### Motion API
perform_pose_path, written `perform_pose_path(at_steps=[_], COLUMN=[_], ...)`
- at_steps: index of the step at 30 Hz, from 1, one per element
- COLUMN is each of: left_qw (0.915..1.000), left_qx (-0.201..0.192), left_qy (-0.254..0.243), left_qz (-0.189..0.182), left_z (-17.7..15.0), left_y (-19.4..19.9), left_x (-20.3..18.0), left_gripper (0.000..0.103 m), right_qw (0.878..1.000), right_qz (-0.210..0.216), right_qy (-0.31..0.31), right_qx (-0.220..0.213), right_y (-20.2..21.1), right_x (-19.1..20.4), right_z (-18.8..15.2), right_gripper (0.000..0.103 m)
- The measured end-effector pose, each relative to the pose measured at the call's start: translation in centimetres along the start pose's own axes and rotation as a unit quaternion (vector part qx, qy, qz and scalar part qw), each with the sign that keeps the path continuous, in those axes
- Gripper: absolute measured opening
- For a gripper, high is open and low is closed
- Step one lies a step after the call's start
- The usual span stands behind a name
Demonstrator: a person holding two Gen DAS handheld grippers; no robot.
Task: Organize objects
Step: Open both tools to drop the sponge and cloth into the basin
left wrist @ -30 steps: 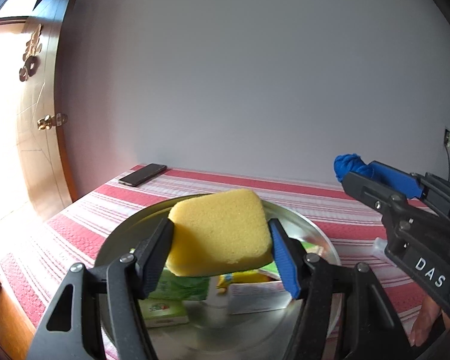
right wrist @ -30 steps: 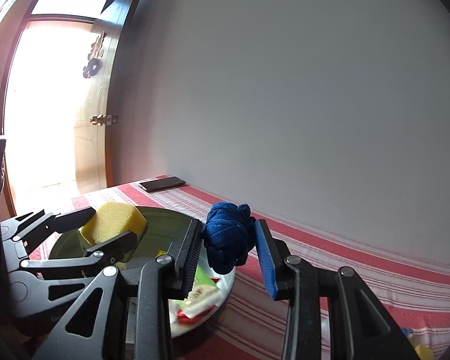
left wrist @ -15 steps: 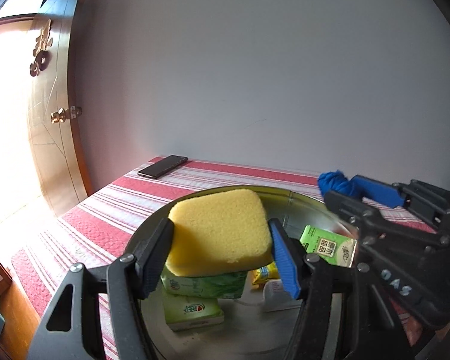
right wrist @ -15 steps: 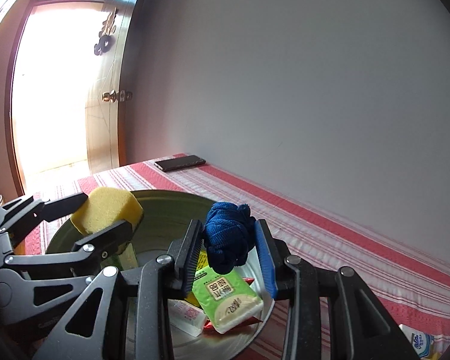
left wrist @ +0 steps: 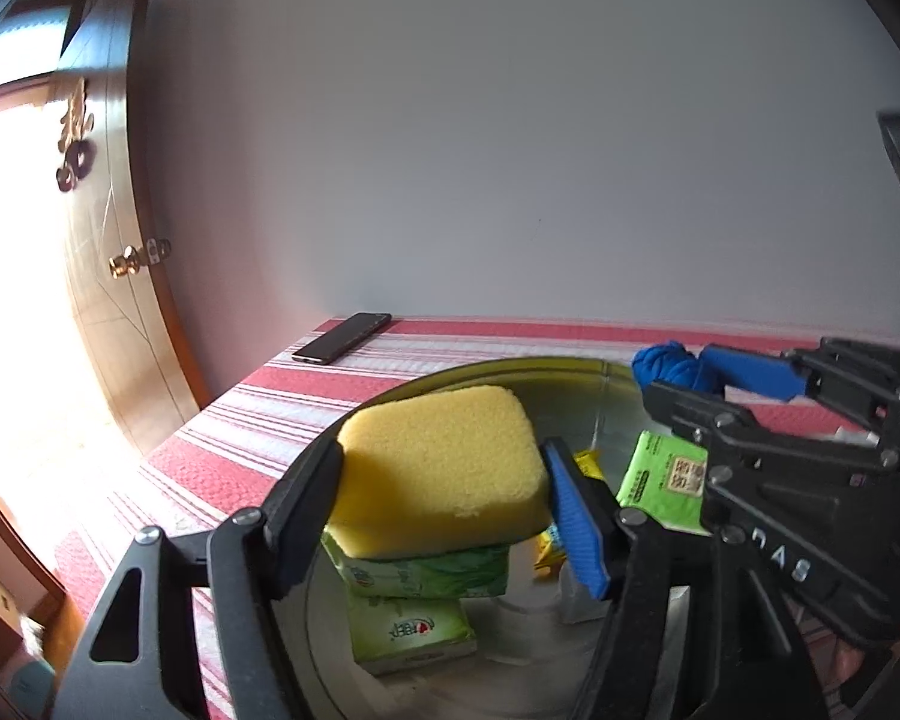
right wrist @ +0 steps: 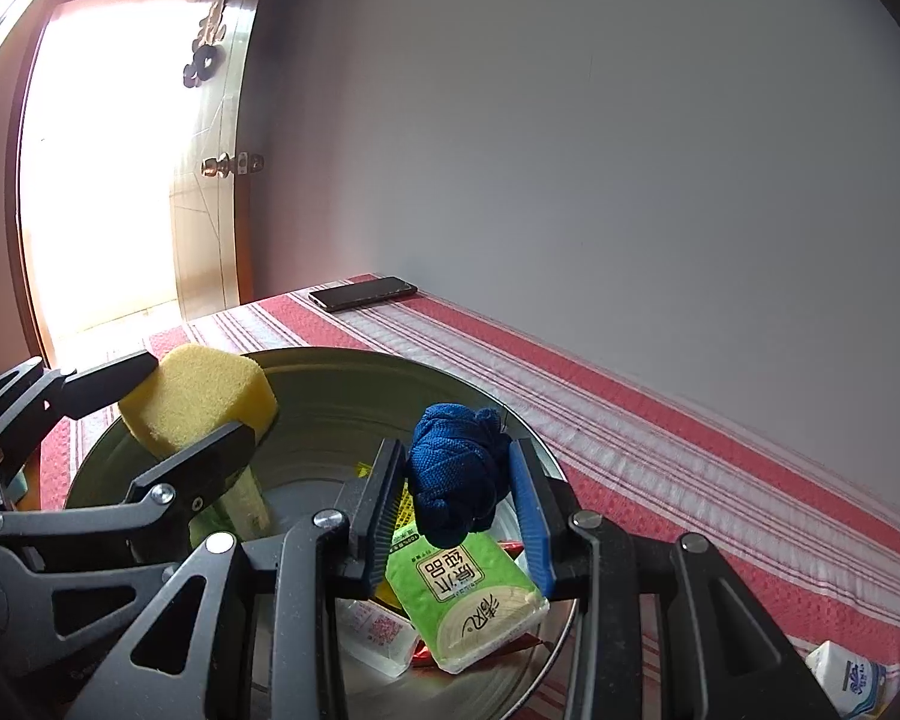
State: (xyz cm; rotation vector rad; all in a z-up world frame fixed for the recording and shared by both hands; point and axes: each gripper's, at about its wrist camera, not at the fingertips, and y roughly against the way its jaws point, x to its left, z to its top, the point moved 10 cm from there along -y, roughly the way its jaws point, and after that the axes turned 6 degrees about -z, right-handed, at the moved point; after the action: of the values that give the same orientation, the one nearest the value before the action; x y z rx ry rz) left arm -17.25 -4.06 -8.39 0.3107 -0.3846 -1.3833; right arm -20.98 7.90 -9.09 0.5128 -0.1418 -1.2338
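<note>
**Sponge and blue bundle arrive over the metal basin**

Nearest the left wrist camera, the left gripper (left wrist: 444, 498) has the yellow sponge (left wrist: 441, 471) between its pads. Its jaws are opening, and the sponge now sits on a green tissue pack (left wrist: 426, 570) inside the metal basin (left wrist: 570, 372), where a second ago it was carried clear above the basin. This reads as the moment of release, so the sponge's placement looks nearly done.

The right gripper (right wrist: 459, 504) is clamped narrow on the blue cloth bundle (right wrist: 456, 474). A second ago it was off to the side, over the striped tablecloth (right wrist: 690, 456); now it hangs over the basin's near side, above another green tissue pack (right wrist: 468, 606). Letting the bundle go appears to be what is left here.

Writing: the right gripper's body bears the letters "DAS" in the left view. The green pack under the bundle carries large Chinese characters and "100%" in small print; they appear upside down from this view. A small clear packet (right wrist: 378, 636) beside it has red print too fine to read. A lower green pack (left wrist: 411, 630) shows a logo that cannot be made out.

Farther back, a white packet with blue print (right wrist: 846, 678) lies outside the basin at the tablecloth's edge, and a dark phone (left wrist: 342, 339) rests near the wall.
</note>
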Motion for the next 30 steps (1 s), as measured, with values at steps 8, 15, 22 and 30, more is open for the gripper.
perform_pose_path(at_steps=[8,15,22,30], left_qw=[0.9997,0.9998,0.9998,0.9987], left_qx=[0.019,0.018,0.012,-0.009], left_qy=[0.015,0.012,0.016,0.051], left_qz=[0.001,0.005,0.007,0.0], left_z=[-0.7,-0.9,-0.6,0.3], left_y=[-0.4,0.0,0.3,1.1], left_x=[0.6,0.8,0.6,1.0], left_gripper=[0.084,0.103,0.103,0.103], right_qw=[1.0,0.999,0.999,0.996], right_qz=[0.007,0.017,0.006,-0.026], right_qy=[-0.004,-0.031,-0.042,-0.074], right_qx=[0.015,0.011,-0.011,-0.031], right_y=[-0.9,-0.8,1.2,3.5], right_x=[-0.1,-0.8,-1.7,-4.9], right_z=[-0.4,-0.4,-0.2,-0.7], right_gripper=[0.039,0.059,0.064,0.076])
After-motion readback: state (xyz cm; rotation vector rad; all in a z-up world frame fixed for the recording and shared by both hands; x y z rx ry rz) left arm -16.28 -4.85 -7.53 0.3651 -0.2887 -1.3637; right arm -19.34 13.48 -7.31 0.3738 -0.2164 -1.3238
